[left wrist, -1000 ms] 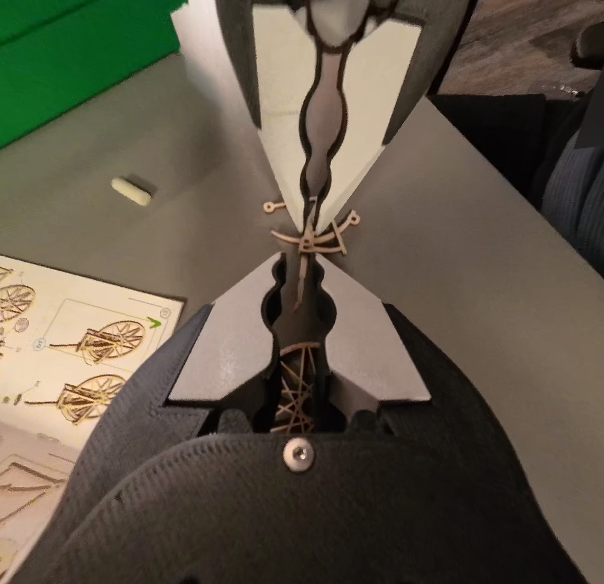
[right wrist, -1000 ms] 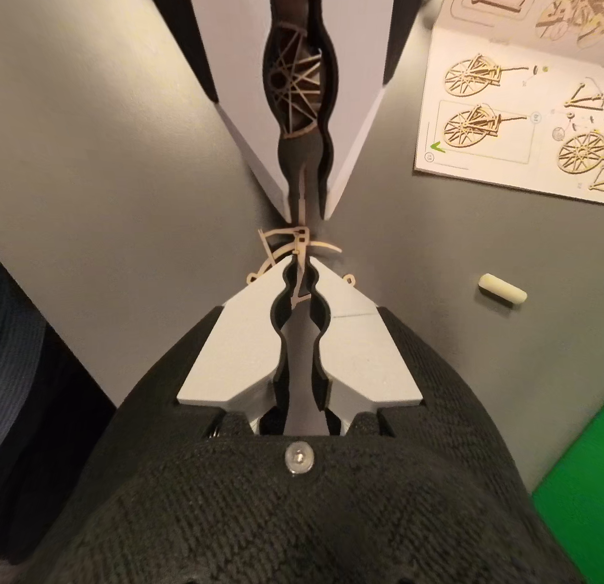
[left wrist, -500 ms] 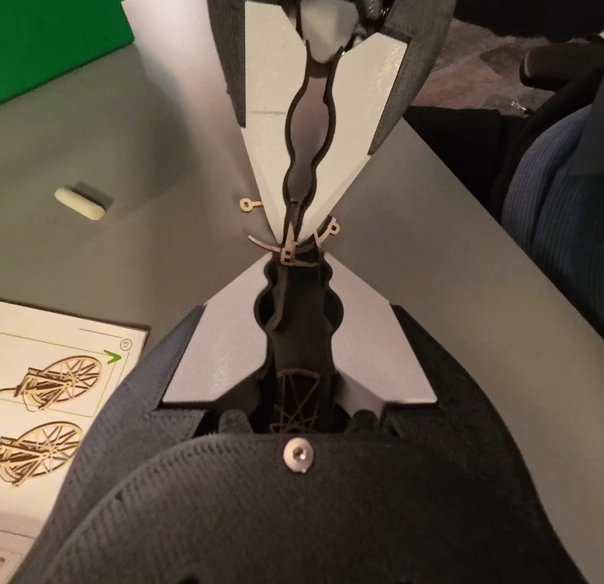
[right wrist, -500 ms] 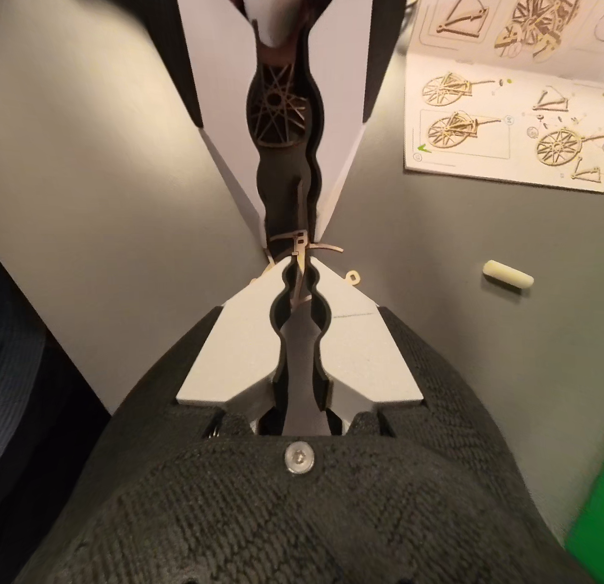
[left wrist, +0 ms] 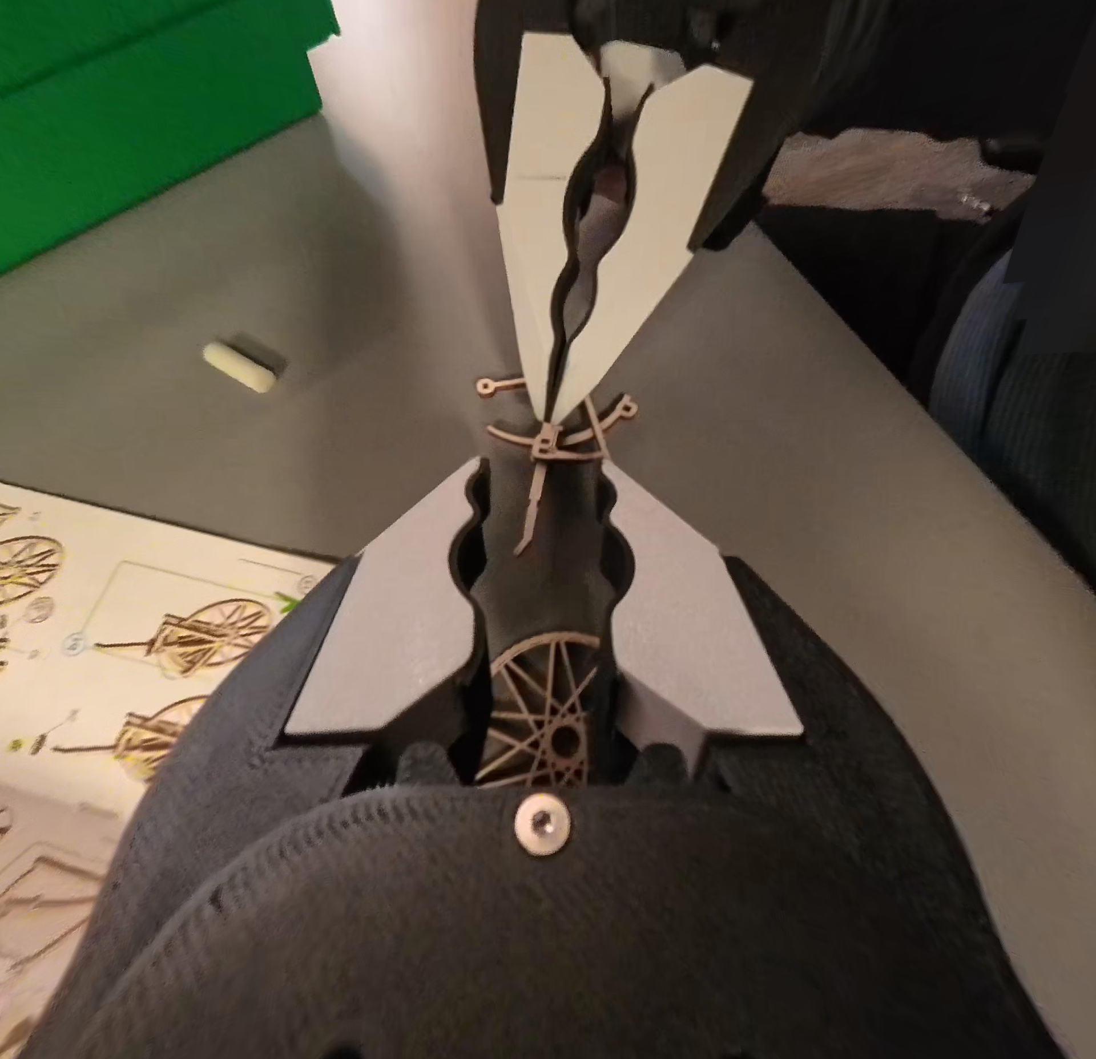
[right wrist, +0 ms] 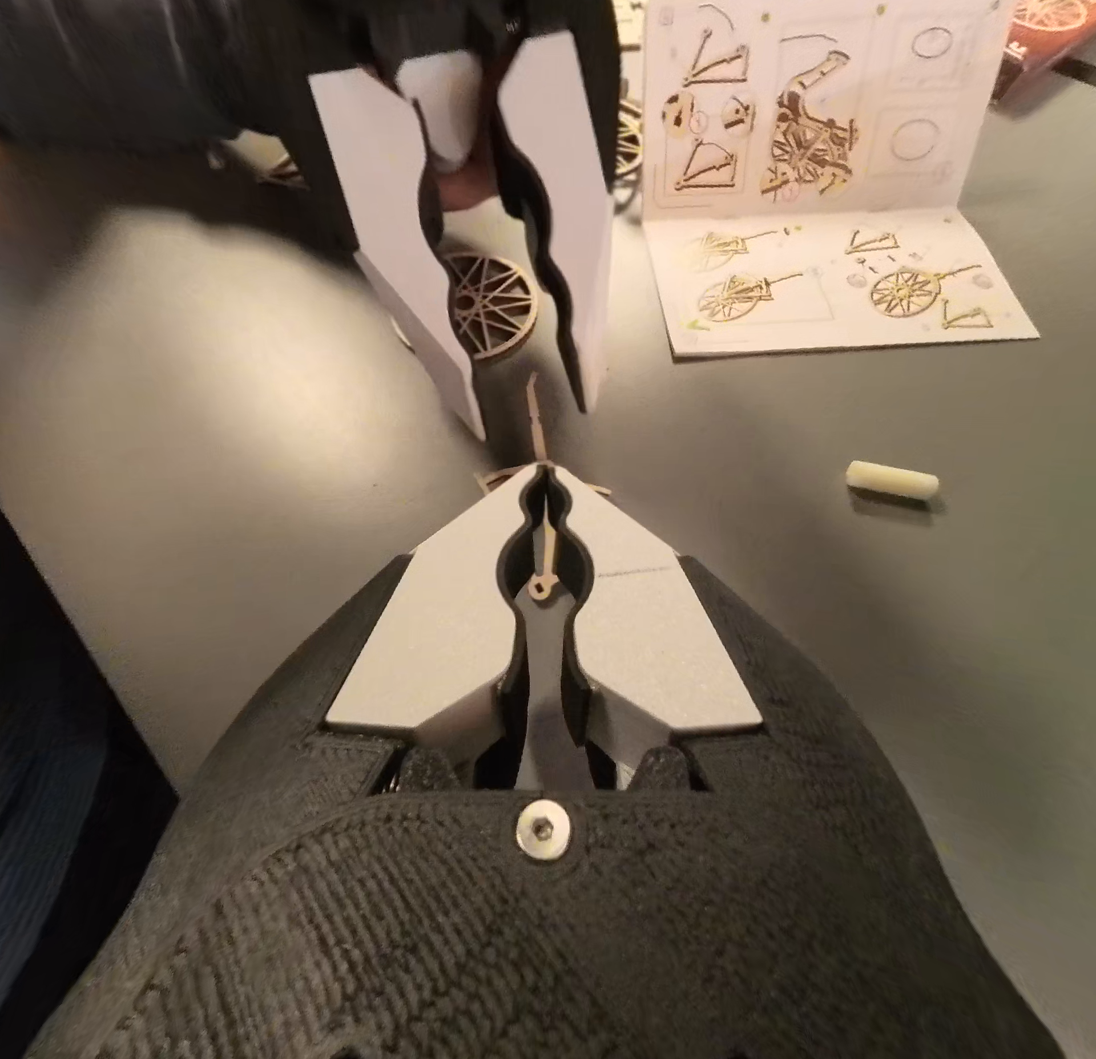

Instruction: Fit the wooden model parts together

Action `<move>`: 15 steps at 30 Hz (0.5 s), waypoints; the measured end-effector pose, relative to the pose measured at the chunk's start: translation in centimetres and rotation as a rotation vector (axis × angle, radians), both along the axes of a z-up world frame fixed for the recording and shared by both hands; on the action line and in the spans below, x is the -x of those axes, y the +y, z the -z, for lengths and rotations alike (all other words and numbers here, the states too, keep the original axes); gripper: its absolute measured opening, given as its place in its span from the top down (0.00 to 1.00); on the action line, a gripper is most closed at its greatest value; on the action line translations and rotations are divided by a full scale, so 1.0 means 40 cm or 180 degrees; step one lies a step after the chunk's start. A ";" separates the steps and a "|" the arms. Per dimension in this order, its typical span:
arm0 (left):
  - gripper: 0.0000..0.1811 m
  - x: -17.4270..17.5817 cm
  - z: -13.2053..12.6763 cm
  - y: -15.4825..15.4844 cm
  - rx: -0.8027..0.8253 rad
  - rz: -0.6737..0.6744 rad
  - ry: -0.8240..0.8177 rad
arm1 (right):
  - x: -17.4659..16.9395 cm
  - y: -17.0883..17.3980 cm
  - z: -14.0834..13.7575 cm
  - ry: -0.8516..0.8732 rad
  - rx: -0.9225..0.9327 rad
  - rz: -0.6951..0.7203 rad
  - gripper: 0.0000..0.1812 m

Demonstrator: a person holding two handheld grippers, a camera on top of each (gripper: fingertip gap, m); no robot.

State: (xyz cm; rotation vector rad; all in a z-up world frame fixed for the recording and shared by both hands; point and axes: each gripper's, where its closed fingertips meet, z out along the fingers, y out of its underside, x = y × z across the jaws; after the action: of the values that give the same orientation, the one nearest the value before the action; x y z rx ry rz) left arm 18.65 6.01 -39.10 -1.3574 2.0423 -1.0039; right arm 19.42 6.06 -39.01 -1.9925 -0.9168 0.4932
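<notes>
My right gripper [right wrist: 542,467] is shut on a thin wooden frame part [right wrist: 544,562] with curved arms; a slim stick [right wrist: 537,420] juts forward from its tips. In the left wrist view the right gripper [left wrist: 548,426] comes down from above, with that frame part [left wrist: 557,443] at its tips. My left gripper [left wrist: 542,467] is open and holds nothing. A spoked wooden wheel [left wrist: 545,728] lies on the grey table between and under its jaws. In the right wrist view the left gripper [right wrist: 528,420] stands open just beyond the stick, with the wheel [right wrist: 492,313] behind its fingers.
A folded instruction sheet [right wrist: 830,260] stands to the right; it also shows in the left wrist view [left wrist: 148,645]. A small white peg [right wrist: 892,482] lies on the table [left wrist: 771,497]. A green box [left wrist: 148,82] sits far left. The table edge and a person's leg [left wrist: 1008,408] are to the right. The tips of both grippers are at nearly the same place. About 8 centimetres separates my left fingertips from the wheel [right wrist: 492,313]. It is also in sight in the left wrist view [left wrist: 531,710].
My left gripper has opened wide and let go of the wheel, which now lies on the table. My right gripper stays shut on the frame part and has drawn back a little.
</notes>
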 end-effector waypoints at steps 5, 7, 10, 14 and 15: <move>0.90 0.012 0.026 -0.003 -0.0383 0.0258 -0.0057 | -0.040 0.020 -0.013 0.0067 -0.0068 0.0501 1.00; 0.93 0.012 0.047 0.000 -0.0530 0.0263 0.0023 | -0.054 0.022 -0.009 0.0076 -0.0047 0.0730 1.00; 0.99 0.004 0.048 0.000 -0.0588 0.0172 0.0048 | -0.061 0.021 -0.014 0.0166 -0.0023 0.1025 1.00; 0.99 -0.005 0.051 0.009 -0.0590 -0.0111 0.0253 | -0.065 0.016 -0.018 0.0047 -0.0063 0.1306 1.00; 0.99 -0.008 0.051 0.011 -0.0581 -0.0214 0.0300 | -0.060 0.014 -0.029 0.0035 -0.0111 0.1334 1.00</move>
State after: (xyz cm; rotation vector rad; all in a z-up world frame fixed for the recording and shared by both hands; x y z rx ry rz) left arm 18.97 6.45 -41.14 -1.3897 2.0849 -0.7182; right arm 21.81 6.64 -37.85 -2.0735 -0.4745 0.2480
